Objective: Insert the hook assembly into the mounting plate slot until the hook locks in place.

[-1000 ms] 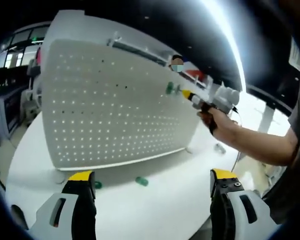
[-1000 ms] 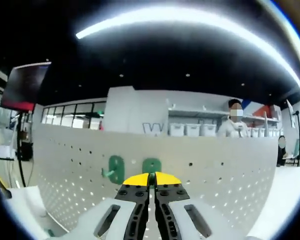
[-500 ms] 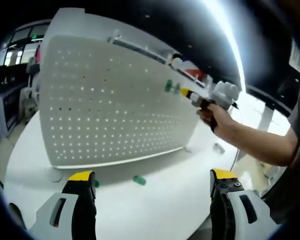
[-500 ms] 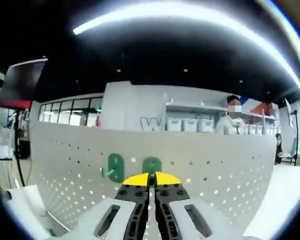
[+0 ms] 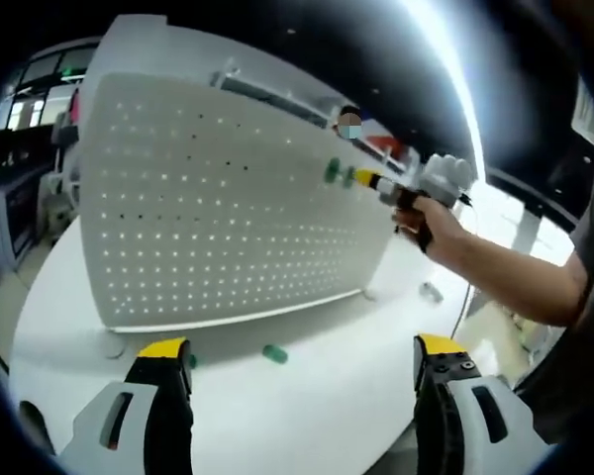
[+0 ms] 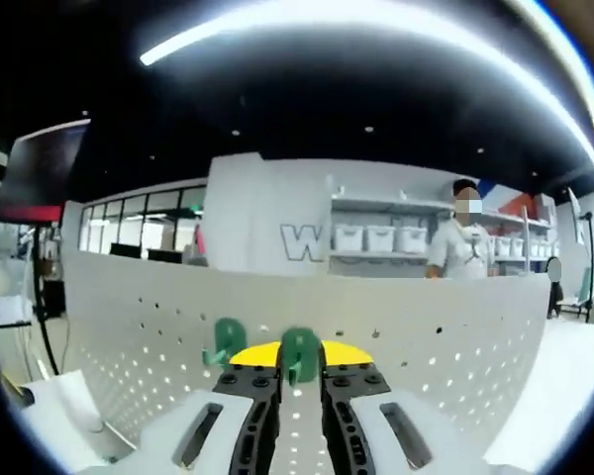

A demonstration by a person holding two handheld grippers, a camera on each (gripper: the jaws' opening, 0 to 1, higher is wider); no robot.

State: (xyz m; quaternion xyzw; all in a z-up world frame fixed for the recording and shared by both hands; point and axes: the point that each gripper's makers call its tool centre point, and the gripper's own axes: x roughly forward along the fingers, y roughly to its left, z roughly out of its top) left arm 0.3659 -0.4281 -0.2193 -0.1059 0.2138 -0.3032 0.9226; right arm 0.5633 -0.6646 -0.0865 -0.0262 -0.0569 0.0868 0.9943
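Note:
A white pegboard (image 5: 218, 198) stands upright on the white table (image 5: 307, 396). Two green hooks (image 5: 333, 171) (image 5: 348, 178) sit side by side on its upper right part. In the right gripper view they are the left hook (image 6: 226, 339) and the right hook (image 6: 299, 354) on the pegboard (image 6: 445, 346). My right gripper (image 6: 299, 361) has its jaws a little apart, with the right hook's arm in the gap. In the left gripper view a hand (image 5: 426, 223) holds that right gripper (image 5: 364, 179) against the board. My left gripper (image 5: 297, 356) hangs wide open over the table with nothing in it.
Loose green pieces (image 5: 274, 353) (image 5: 190, 362) lie on the table below the board, and another small piece (image 5: 433, 292) lies past its right end. A person (image 6: 460, 242) stands behind the board near shelves with white bins (image 6: 381, 237).
My right gripper's jaws, shut before, have parted slightly, and the right hook now sits between the tips. The right gripper has edged closer to the board. The left gripper has stayed still.

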